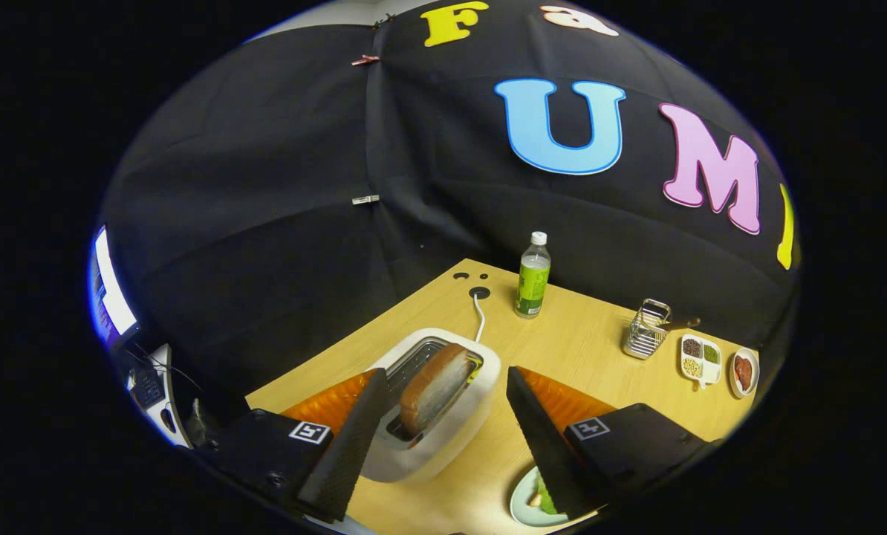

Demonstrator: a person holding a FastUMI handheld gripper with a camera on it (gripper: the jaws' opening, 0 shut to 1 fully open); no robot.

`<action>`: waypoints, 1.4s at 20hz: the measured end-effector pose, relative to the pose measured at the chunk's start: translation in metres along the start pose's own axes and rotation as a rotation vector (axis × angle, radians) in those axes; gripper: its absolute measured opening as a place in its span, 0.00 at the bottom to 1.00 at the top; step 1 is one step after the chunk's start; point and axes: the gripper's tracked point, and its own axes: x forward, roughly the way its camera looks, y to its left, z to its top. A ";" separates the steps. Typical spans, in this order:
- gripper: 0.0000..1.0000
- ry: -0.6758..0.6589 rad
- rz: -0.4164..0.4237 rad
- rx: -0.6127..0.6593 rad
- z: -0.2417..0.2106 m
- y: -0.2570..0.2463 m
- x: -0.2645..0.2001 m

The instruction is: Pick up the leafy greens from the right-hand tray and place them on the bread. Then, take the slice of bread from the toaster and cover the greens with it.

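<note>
Gripper view: bread [434, 388] between open tongs [447, 416].

So the toaster [443, 405] is sitting near the table's [585, 349] front edge with a bread slice [434, 386] standing in it, a bottle [533, 276] behind, and a wire rack [645, 329], divided dish [700, 359] and small plate [743, 371] lining up along the right edge.

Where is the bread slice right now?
In the gripper view, the bread slice stands in a slot of the white toaster on the table, between the open gripper fingers; a plate with greens lies to its right.
</note>
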 end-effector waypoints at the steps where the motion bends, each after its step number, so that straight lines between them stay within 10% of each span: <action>1: 1.00 0.013 -0.005 -0.007 -0.004 0.003 0.008; 9: 0.95 0.069 -0.068 -0.021 -0.021 0.011 0.061; 20: 0.31 0.098 -0.153 -0.045 -0.031 -0.001 0.067; 28: 0.14 0.122 -0.105 0.036 -0.027 0.006 0.061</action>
